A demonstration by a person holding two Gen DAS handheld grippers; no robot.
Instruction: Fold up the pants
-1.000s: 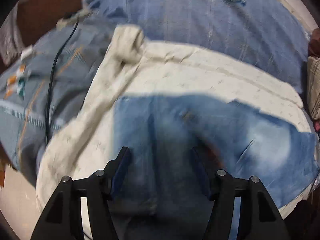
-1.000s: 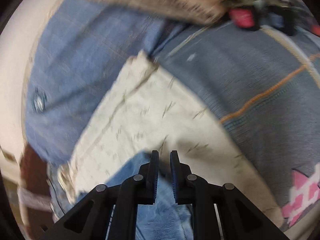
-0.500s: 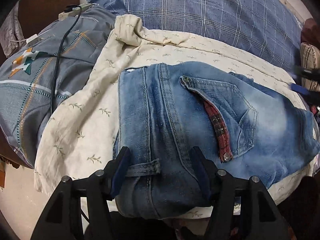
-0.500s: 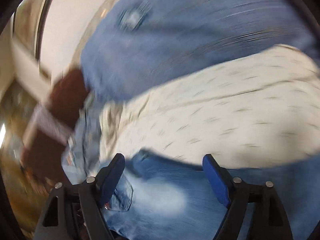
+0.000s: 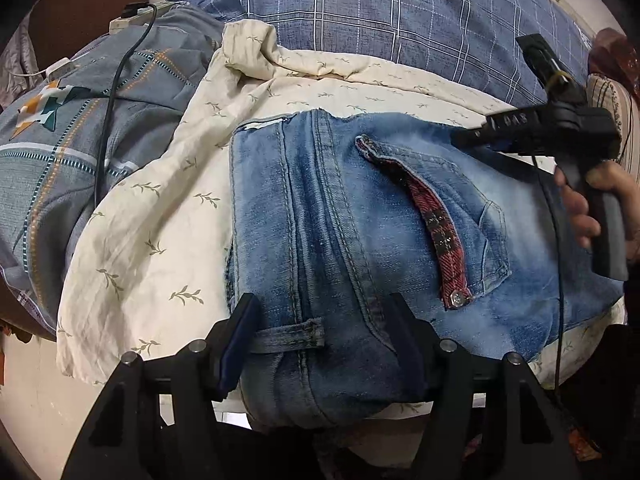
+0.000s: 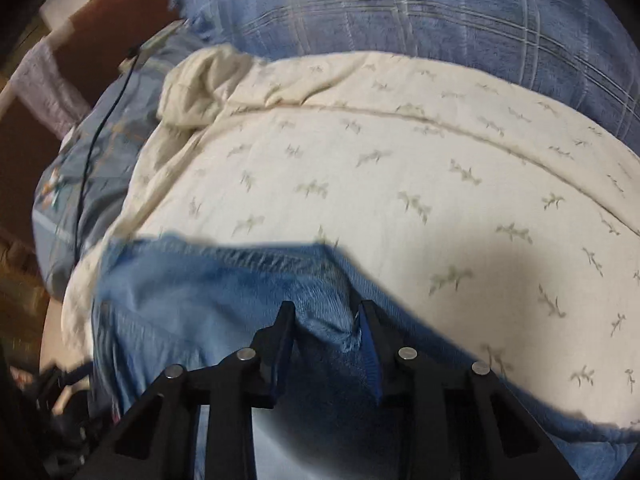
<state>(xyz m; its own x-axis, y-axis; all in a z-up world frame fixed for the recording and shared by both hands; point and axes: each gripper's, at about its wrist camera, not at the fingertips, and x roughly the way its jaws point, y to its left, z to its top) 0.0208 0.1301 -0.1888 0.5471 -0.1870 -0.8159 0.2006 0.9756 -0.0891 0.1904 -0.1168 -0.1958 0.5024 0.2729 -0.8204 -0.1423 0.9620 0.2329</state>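
At the bottom of the left wrist view, the left hand-held gripper is seen with its jaws opening, set wide around the waistband end of the jeans; whether the pads press the denim cannot be told. At the bottom of the right wrist view, the right hand-held gripper is closing, a bunched denim edge lying between its jaws. The jeans are spread on a cream leaf-print sheet at frame centre. At the right edge, a hand is seen gripping a handle. A blue plaid pillow lies along the top.
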